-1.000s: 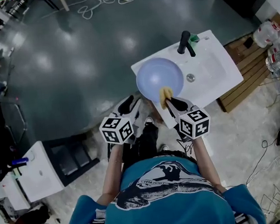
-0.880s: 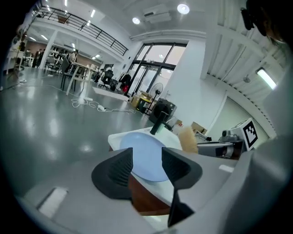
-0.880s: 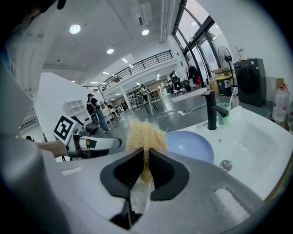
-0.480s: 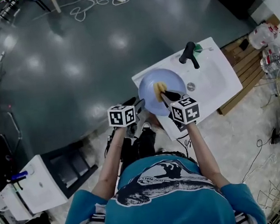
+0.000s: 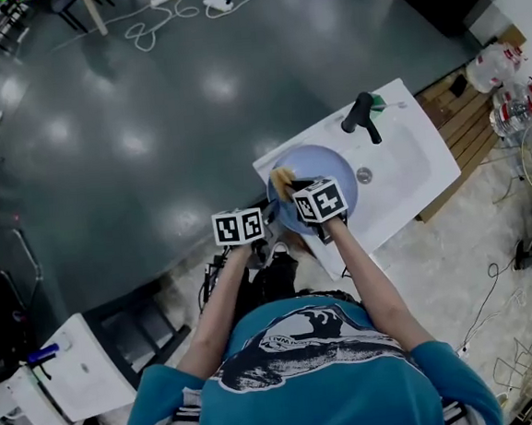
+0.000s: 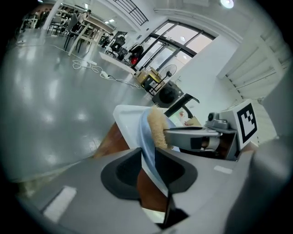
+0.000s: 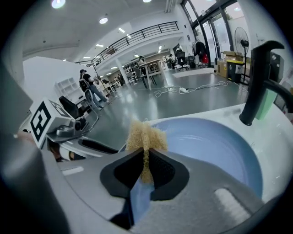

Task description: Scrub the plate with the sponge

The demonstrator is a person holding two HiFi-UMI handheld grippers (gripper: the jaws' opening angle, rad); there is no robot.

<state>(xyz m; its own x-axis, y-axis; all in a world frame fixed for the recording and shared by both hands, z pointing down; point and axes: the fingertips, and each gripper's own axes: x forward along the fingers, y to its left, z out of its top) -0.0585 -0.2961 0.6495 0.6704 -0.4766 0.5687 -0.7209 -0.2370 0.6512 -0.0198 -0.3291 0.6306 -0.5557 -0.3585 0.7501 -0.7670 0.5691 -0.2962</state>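
Pinching sponge (image 7: 145, 137) between right gripper (image 7: 146, 157) fingers, pressed on plate (image 7: 215, 141); left gripper (image 6: 147, 160) fingers just closing onto plate rim.

Open lab hall: polished grey floor (image 5: 147, 125), mezzanine railing (image 7: 142, 33), workbenches (image 7: 151, 68) (cables (image 7: 181, 90) strewn about).

No words or numbers are legible. The left cube (image 5: 238, 226) and right cube (image 5: 319, 200) bear only square markers; the shirt (image 5: 308, 379) print is unreadable.
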